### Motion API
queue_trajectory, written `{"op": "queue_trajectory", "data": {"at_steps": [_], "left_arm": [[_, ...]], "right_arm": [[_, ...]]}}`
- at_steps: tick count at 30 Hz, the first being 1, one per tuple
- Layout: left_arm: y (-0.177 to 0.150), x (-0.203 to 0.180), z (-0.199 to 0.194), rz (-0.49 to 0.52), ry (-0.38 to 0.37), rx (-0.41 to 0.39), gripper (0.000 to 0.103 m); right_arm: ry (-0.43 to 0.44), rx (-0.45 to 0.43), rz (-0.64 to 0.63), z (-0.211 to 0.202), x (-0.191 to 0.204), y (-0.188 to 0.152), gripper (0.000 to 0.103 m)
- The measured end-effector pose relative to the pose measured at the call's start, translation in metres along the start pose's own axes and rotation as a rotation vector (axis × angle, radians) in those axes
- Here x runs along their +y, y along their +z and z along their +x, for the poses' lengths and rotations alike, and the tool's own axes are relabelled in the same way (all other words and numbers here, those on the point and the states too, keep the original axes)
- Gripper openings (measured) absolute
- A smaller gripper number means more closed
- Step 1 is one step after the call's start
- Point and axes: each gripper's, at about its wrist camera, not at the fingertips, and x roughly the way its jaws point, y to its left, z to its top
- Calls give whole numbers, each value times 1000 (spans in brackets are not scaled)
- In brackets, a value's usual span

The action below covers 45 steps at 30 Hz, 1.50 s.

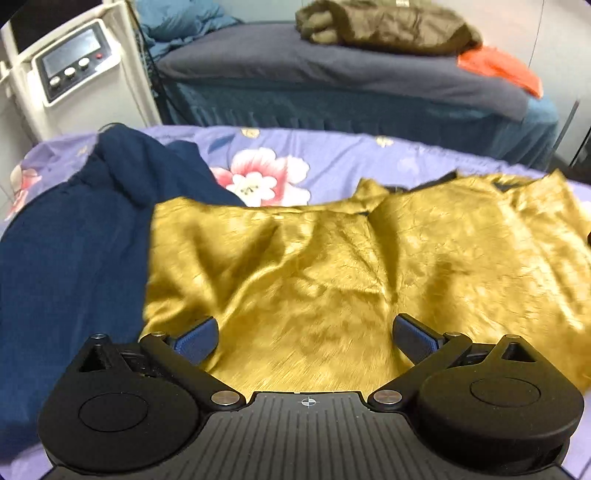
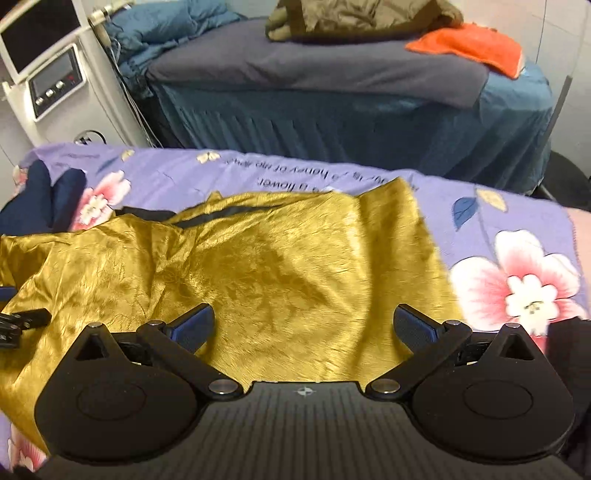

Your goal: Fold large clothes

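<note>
A large golden-yellow velvety garment (image 1: 332, 258) lies spread and wrinkled on a purple floral bed sheet (image 1: 332, 155). It also shows in the right wrist view (image 2: 258, 266). My left gripper (image 1: 304, 336) is open, its blue-padded fingers wide apart just above the garment's near edge, holding nothing. My right gripper (image 2: 304, 328) is open in the same way over the garment's right part. The left gripper's edge shows at the far left of the right wrist view (image 2: 18, 321). A dark strip (image 2: 221, 214) shows along the garment's far edge.
A dark blue garment (image 1: 74, 240) lies left of the yellow one, partly under it. Behind stands a second bed (image 1: 332, 74) with an olive bundle (image 1: 388, 26) and orange cloth (image 1: 498, 66). A white machine with a screen (image 1: 70, 62) stands at the back left.
</note>
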Motion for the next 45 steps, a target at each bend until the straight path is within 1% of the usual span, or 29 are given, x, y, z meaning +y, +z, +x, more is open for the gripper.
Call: {"op": "queue_trajectory", "data": {"at_steps": [3,5,7,8,9,10,12,14,16,18,19,20,22,23,24,26,27,28,32,33,34,35,37,38,39,41,42,43,45], "left_arm": [[-11,23,-20,-50,-44,-21,103],[-19,39,-25,-73,-55,-12,103],[-26,56,-21,-94,-26,19,103],[-30,64,-18,-114,-5,39,103],[-34,73,-14,-150,-3,59,103],[-40,83,-11,-198,-33,74,103],[-49,100,0,-317,-132,105,103],[-56,108,12,-410,-195,148,103],[-59,106,23,-453,-223,176,103],[-60,102,31,-478,-250,176,103],[-61,100,34,-498,-269,175,103],[-62,99,38,-520,-293,178,103],[-63,95,48,-556,-347,197,103],[-63,92,50,-561,-355,206,103],[-62,87,51,-550,-345,203,103],[-59,84,50,-520,-332,195,103],[-58,82,51,-516,-329,196,103],[-57,80,52,-518,-326,197,103],[-50,72,50,-498,-318,189,103],[-48,69,47,-489,-318,180,103],[-44,63,47,-479,-312,171,103],[-42,59,45,-468,-303,164,103],[-41,53,41,-446,-285,152,103],[-41,52,39,-439,-278,146,103],[-41,50,36,-432,-274,139,98],[-41,49,30,-423,-268,130,94],[-40,49,27,-418,-266,130,91],[-38,48,24,-409,-262,128,90],[-36,47,15,-383,-253,117,82]], "right_arm": [[-4,-13,-11,-14,-17,-3,102],[-11,-6,3,-20,-35,-7,102],[15,11,49,-22,-55,-10,102],[45,25,81,-21,-65,-13,102],[76,43,112,-20,-73,-14,102],[101,65,137,-17,-80,-16,102],[126,100,174,-10,-89,-18,102],[152,134,213,-2,-95,-23,102],[175,190,243,11,-103,-27,102],[153,240,264,25,-110,-31,102],[159,257,279,31,-113,-33,102],[181,266,299,35,-116,-34,103],[196,254,331,38,-118,-35,103],[204,248,343,38,-118,-35,103],[215,247,351,39,-118,-34,103],[246,246,334,40,-111,-32,89],[275,251,329,41,-106,-31,80],[285,260,334,42,-104,-30,80],[271,246,345,42,-100,-34,79],[264,240,358,41,-101,-35,70],[265,234,365,40,-102,-36,54],[273,227,369,37,-101,-38,48],[269,202,357,30,-95,-42,33],[274,192,349,26,-91,-44,29],[278,181,339,21,-86,-45,24],[269,149,325,10,-79,-47,19],[269,133,333,4,-77,-48,17],[275,116,349,-3,-76,-50,16],[291,86,359,-17,-75,-51,15]]}}
